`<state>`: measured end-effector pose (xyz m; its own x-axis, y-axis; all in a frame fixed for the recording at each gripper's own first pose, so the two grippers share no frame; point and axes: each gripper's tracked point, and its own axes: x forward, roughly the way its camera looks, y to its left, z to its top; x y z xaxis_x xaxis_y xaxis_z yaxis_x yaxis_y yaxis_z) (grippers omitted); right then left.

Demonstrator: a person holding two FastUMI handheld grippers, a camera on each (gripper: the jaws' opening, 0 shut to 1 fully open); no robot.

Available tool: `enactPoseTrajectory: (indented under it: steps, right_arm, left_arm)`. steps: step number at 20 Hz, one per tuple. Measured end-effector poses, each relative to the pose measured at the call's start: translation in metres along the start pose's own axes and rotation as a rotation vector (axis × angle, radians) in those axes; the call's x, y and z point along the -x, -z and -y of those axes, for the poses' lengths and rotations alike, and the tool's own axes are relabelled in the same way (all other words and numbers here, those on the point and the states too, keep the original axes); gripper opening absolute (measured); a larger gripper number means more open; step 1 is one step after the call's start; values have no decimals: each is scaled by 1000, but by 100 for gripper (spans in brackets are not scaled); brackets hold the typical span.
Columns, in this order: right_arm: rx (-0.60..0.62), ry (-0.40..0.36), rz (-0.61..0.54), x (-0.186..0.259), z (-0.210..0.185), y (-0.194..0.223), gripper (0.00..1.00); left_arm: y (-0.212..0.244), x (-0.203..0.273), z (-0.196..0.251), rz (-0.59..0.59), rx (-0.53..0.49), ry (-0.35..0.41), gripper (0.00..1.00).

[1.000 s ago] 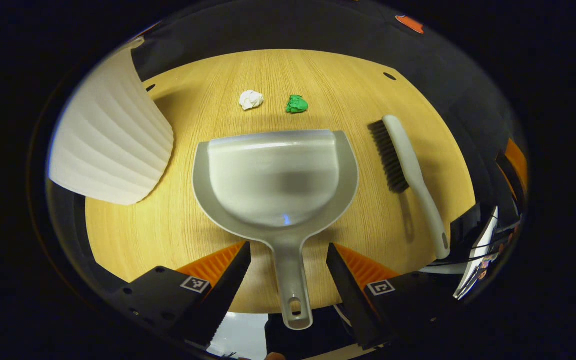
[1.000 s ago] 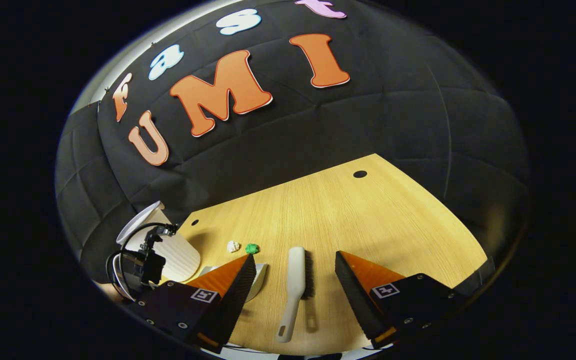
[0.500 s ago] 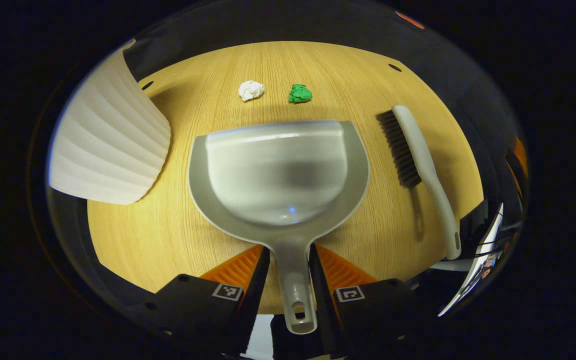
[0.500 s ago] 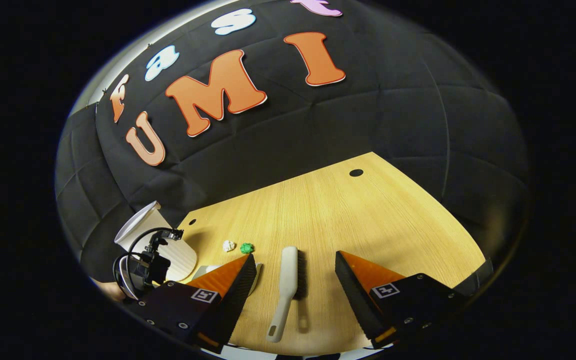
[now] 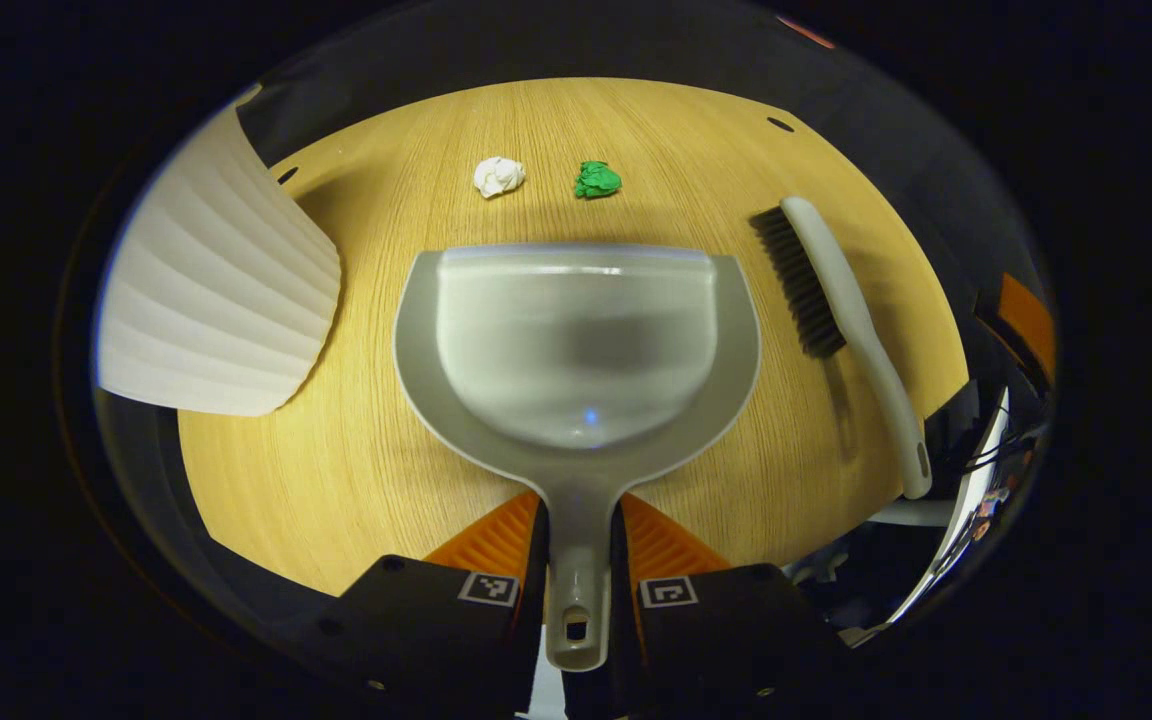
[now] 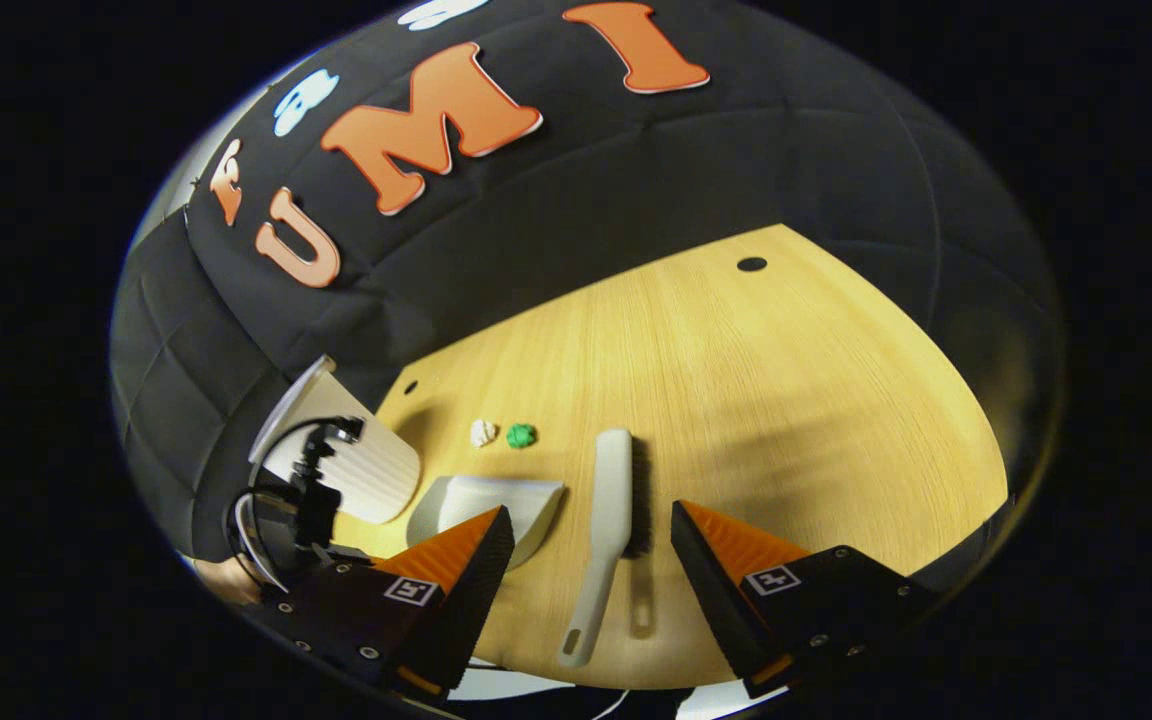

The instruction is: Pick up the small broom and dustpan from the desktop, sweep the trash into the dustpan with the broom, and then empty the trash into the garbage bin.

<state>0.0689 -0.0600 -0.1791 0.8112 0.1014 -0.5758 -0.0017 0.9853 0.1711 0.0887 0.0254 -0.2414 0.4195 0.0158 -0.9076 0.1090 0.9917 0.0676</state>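
Left tongs (image 5: 576, 570) clenched on the dustpan (image 5: 576, 340) handle; rigid, light plastic. Right tongs (image 6: 586, 560) spread above the broom (image 6: 608, 530); its stiff handle suits gripping.

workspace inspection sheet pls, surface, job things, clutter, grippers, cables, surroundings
Surface: light wood desktop with small dark holes near its far edge.
Job's things: grey dustpan lies flat, mouth toward a white paper wad and a green paper wad; small broom lies to the dustpan's right; white ribbed garbage bin stands to its left.
Clutter: nothing seen beyond the two wads.
Grippers: left gripper closed on the dustpan's handle; right gripper open, fingers either side of the broom's handle.
Cables: black cable loops on the left gripper in the right gripper view.
Surroundings: black cloth booth wall.
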Motion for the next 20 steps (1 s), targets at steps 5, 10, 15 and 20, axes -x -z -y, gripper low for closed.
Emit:
enactPoseTrajectory:
  steps: [5, 10, 15, 20]
  right_arm:
    - [109, 46, -238, -28, 2, 53, 95]
    - [177, 110, -338, -56, 11, 80, 95]
    - [206, 159, -419, -62, 20, 96, 73]
    - [236, 190, -454, -63, 24, 101, 29]
  left_arm:
    - [-5, -4, -10, 21, -4, 11, 30]
    - [-4, -4, -10, 34, -23, 21, 29]
    - [-8, -7, -13, 48, -45, 37, 30]
    - [-10, -10, -13, 54, -56, 50, 29]
